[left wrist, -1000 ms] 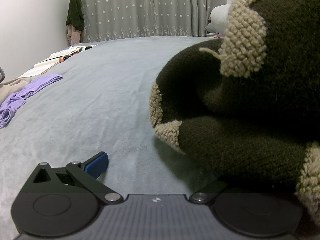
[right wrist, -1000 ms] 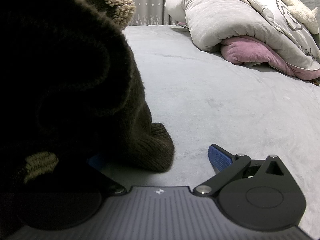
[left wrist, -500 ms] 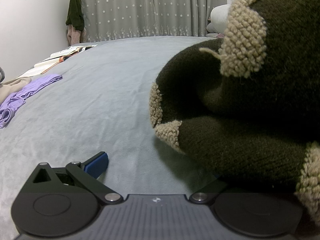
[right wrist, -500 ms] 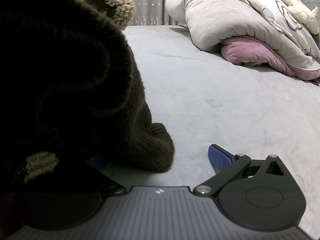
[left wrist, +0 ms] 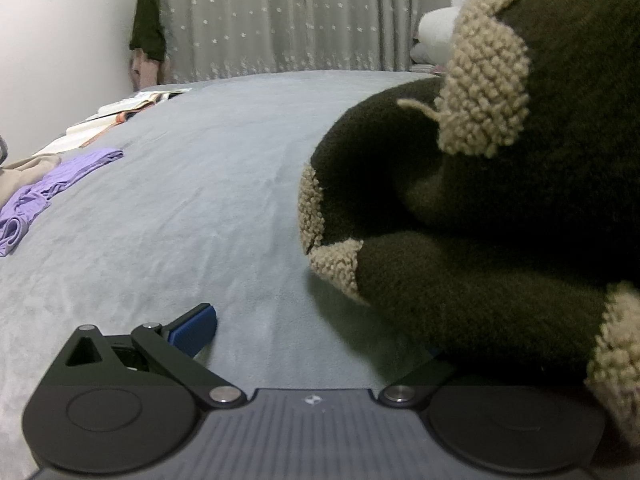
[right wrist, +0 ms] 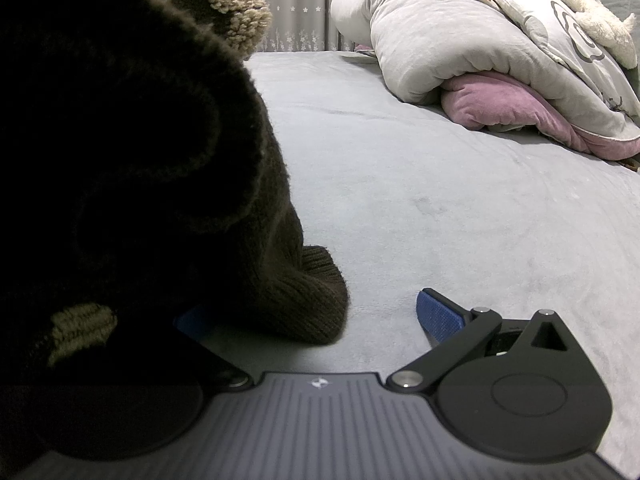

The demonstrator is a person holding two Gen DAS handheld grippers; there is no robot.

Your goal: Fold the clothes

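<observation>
A bulky dark brown knit sweater (left wrist: 500, 232) with beige fleecy patches lies bunched on the grey bed (left wrist: 180, 208) and fills the right of the left wrist view. My left gripper (left wrist: 316, 340) is open: its left blue pad (left wrist: 194, 330) rests on the sheet, and the sweater covers its right finger. In the right wrist view the same sweater (right wrist: 132, 184) fills the left side, its ribbed cuff (right wrist: 316, 312) lying between the fingers. My right gripper (right wrist: 314, 318) is open, its right pad (right wrist: 438, 316) bare and its left pad (right wrist: 192, 320) mostly under the knit.
A purple garment (left wrist: 48, 192) and a beige one (left wrist: 24, 172) lie at the bed's left edge, with open books (left wrist: 120, 112) behind. A rolled grey quilt (right wrist: 460, 48) over a pink blanket (right wrist: 512, 108) and a plush toy (right wrist: 592, 20) sit far right. Curtains hang behind.
</observation>
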